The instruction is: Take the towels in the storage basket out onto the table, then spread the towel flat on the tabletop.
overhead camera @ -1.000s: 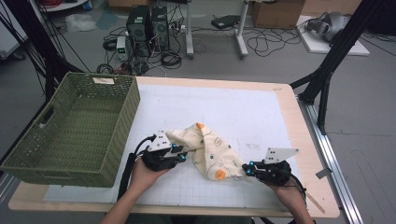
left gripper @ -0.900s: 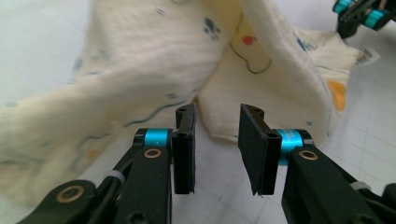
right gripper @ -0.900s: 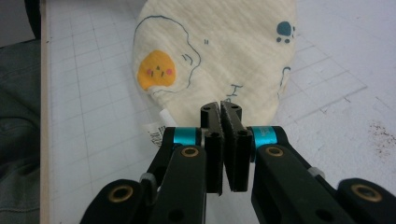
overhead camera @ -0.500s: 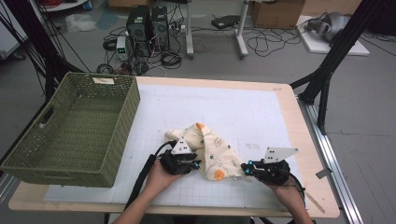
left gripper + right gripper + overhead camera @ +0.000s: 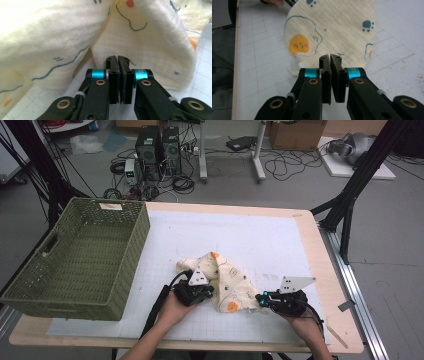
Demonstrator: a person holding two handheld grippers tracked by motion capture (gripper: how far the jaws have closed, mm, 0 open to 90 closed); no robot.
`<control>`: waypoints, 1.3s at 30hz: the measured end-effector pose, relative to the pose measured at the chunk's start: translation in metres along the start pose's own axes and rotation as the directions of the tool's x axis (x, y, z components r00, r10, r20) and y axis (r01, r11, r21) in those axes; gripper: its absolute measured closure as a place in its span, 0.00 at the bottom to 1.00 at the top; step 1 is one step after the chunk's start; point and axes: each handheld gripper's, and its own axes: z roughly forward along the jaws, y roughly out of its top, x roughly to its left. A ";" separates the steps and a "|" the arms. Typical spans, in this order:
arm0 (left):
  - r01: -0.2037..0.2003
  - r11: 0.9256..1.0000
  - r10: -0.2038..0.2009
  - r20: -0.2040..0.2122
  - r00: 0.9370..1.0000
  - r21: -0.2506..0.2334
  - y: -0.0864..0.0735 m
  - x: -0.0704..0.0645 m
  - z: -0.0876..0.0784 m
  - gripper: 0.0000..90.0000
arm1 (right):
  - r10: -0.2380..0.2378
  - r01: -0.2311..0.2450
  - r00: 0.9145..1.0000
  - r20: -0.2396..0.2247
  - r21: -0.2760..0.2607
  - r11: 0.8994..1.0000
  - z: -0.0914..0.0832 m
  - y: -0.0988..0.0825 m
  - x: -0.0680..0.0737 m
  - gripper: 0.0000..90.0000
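A cream cloth (image 5: 225,277) printed with blue outlines and orange blobs lies crumpled on the white grid mat near the table's front. My left gripper (image 5: 210,292) is at its left front side. In the left gripper view the jaws (image 5: 117,58) have just been closing and now stand together, their tips at a fold of the cloth (image 5: 150,37). My right gripper (image 5: 259,298) is at the cloth's right front corner. In the right gripper view its jaws (image 5: 330,57) are shut on the cloth's (image 5: 337,25) near edge, beside a small white tag (image 5: 292,72).
A large green woven basket (image 5: 132,250) stands at the table's left, close to my left arm. The grid mat (image 5: 240,235) stretches bare behind the cloth. The table's front edge is just behind both hands. Black frame legs stand beyond the table's right side.
My left gripper has moved right, in along the cloth's front side, and its jaws have closed there. The right gripper has stayed put, shut at the cloth's corner.
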 end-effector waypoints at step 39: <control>-0.019 0.982 0.012 -0.038 0.999 -0.189 -0.043 -0.016 -0.124 0.77 | -0.073 0.069 0.995 -0.075 -0.062 0.996 0.015 0.034 0.035 0.76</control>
